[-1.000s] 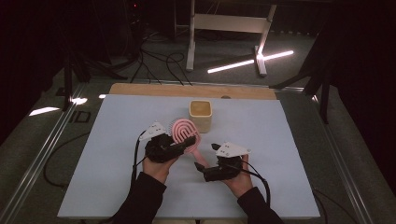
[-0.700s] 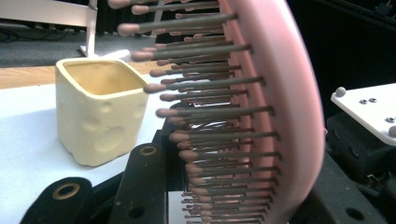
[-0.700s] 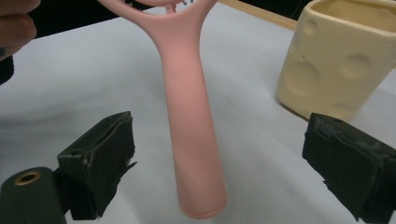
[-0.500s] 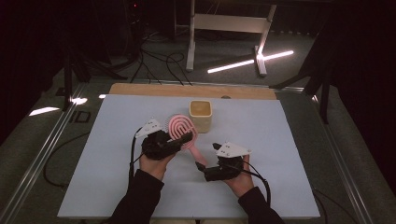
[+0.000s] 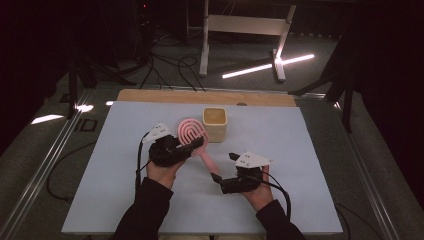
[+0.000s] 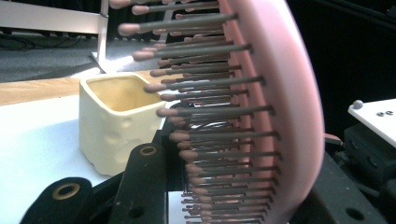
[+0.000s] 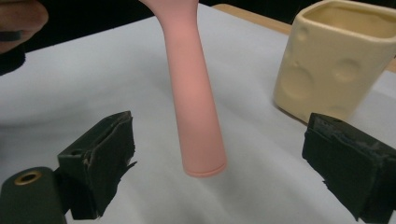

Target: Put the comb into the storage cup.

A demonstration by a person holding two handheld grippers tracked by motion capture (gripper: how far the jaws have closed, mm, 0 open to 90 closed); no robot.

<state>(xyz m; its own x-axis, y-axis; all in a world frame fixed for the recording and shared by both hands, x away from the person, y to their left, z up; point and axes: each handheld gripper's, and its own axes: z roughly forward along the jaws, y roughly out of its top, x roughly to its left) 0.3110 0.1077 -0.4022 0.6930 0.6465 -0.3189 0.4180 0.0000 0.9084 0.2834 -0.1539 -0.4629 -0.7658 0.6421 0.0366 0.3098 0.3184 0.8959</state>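
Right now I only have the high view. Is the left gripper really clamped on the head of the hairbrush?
Observer: Yes. In the left gripper view the hairbrush head sits between the shut jaws of the left gripper, with its bristles pointing toward the cup.
Operator: Has the right gripper got the handle?
Observer: No. The right gripper view shows the right gripper with its jaws open. The handle hangs between them and touches neither.
Operator: Anything close on that side?
Observer: The cup stands just beyond one jaw, apart from the handle.
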